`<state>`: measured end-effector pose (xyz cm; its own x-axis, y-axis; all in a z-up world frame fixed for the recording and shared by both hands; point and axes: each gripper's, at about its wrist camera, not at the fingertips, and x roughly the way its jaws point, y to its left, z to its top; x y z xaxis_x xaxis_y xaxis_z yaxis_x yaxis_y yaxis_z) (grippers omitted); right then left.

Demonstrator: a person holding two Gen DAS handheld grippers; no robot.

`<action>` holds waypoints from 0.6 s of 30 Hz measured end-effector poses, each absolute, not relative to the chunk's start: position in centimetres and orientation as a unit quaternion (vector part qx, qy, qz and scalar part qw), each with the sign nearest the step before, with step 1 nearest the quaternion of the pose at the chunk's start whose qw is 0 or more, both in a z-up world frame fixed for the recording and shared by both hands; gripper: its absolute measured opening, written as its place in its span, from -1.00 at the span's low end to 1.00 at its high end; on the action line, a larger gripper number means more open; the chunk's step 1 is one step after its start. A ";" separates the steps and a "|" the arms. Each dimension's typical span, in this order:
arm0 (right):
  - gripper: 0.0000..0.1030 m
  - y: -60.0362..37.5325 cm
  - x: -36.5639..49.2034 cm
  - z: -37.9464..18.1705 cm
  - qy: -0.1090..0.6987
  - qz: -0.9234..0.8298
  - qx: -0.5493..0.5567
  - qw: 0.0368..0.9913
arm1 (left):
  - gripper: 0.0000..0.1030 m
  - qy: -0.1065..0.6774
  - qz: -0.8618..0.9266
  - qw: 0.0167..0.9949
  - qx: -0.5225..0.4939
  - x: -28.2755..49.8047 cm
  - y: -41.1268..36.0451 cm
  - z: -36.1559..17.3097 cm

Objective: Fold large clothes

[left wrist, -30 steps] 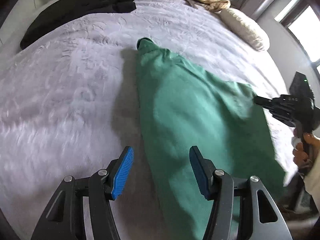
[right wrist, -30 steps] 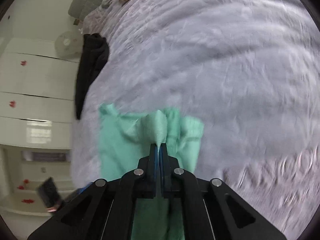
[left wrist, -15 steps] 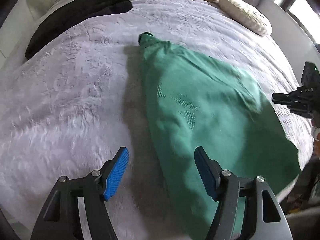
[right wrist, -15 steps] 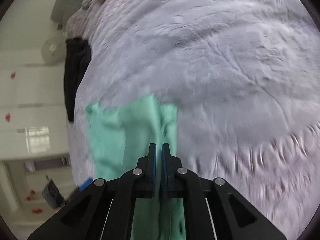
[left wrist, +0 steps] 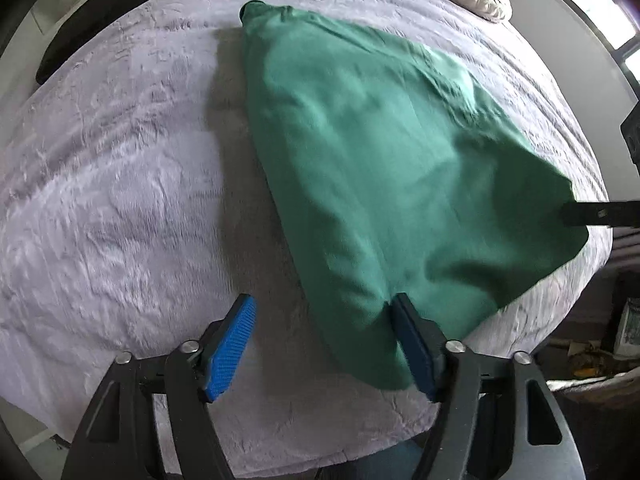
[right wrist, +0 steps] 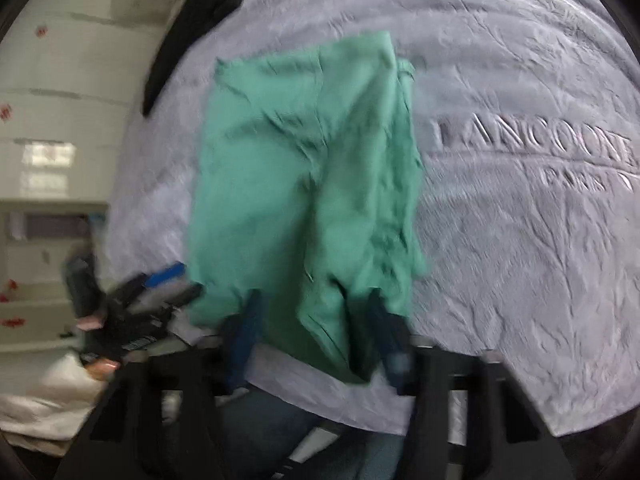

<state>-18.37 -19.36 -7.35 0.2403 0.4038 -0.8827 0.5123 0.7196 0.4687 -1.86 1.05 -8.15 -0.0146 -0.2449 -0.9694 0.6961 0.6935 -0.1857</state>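
Fingers [left wrist: 230, 344] on our left gripper [left wrist: 320, 344] are wide and opening, nothing pinched; right gripper [right wrist: 316, 340] is also opening, cloth lying between but not clamped. Green garment [left wrist: 384, 168] lies flat on the bed [left wrist: 120, 200], running from 12 to 5 o'clock in the left view. We judge it light, soft, floppy and wrinkle-prone: best taken at corners or hem. Bedspread embossing reads roughly "LANCOME PARIS" [right wrist: 536, 144], partly blurred.
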 end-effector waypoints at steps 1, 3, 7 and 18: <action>-0.73 -19.5 -19.0 -7.9 0.616 -0.053 0.374 0.691 | 0.56 0.621 -0.344 0.680 0.183 -1.9 1.2 -8.3; -0.82 -20.3 -20.3 -8.8 0.610 -0.073 0.399 0.681 | 0.56 0.624 -0.344 0.679 0.175 -1.8 1.5 -8.4; -0.84 -22.0 -22.8 -11.4 0.600 -0.094 0.459 0.649 | 0.56 0.636 -0.343 0.673 0.161 -1.4 1.7 -8.8; -0.88 -23.7 -26.6 -15.0 0.580 -0.108 0.509 0.627 | 0.76 0.645 -0.335 0.670 0.152 -1.1 1.9 -10.3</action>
